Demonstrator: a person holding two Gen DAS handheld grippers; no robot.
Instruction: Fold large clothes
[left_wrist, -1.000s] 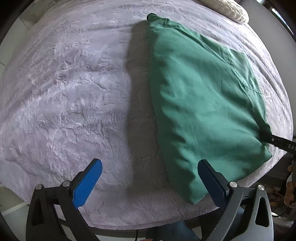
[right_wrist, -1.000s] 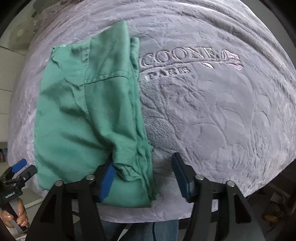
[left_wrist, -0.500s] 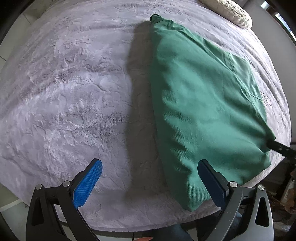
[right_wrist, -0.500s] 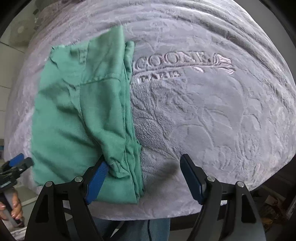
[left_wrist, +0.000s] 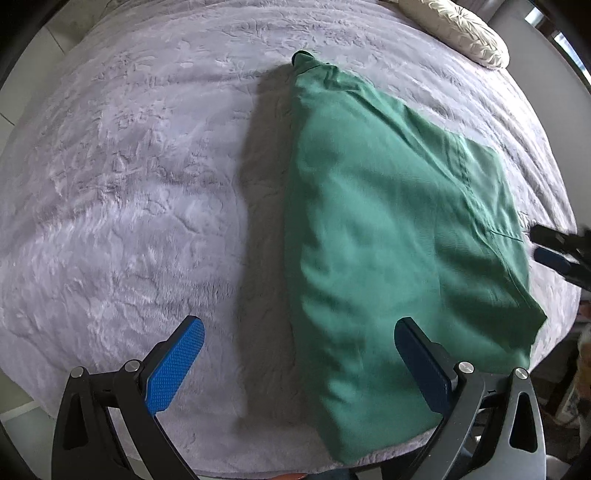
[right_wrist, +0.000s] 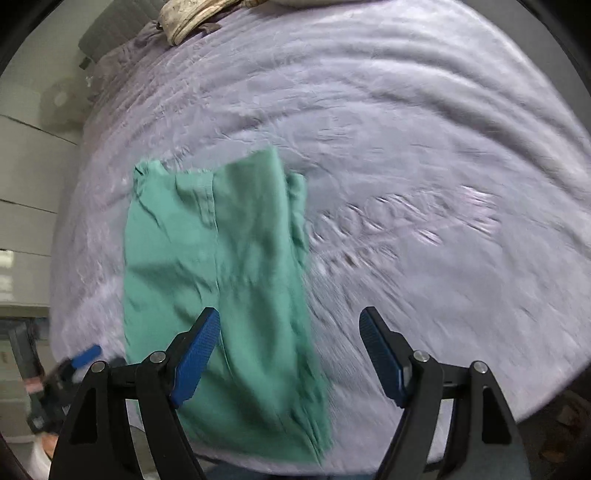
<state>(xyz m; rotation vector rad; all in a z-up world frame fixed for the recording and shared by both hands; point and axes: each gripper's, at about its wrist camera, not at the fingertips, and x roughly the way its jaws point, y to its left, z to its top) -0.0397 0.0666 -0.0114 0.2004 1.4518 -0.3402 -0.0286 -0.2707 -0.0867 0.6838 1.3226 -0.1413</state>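
We hold both grippers above the bed (left_wrist: 122, 206), which wears a pale lilac plush blanket with raised lettering pressed into it (right_wrist: 406, 225). The green garment (left_wrist: 388, 236) lies folded in a long slab on the blanket, its lower end reaching the near edge of the bed and its narrow end pointing toward the far edge, where a cream pillow (left_wrist: 458, 29) rests by the far right corner.

Our left gripper (left_wrist: 301, 363) points down over the near edge, its blue-padded fingers (left_wrist: 175, 363) spread wide; one sits over bare blanket, the other over the garment's lower part, and nothing is pinched between them.

Our right gripper (right_wrist: 290, 356) has just been opening its fingers, and they stand spread with no cloth pressed by the pads; the garment's lower right strip shows in the gap between them, lying loose on the bed. In the left wrist view this gripper shows just beside the garment's right edge, clear of the cloth. The right wrist view is blurred.
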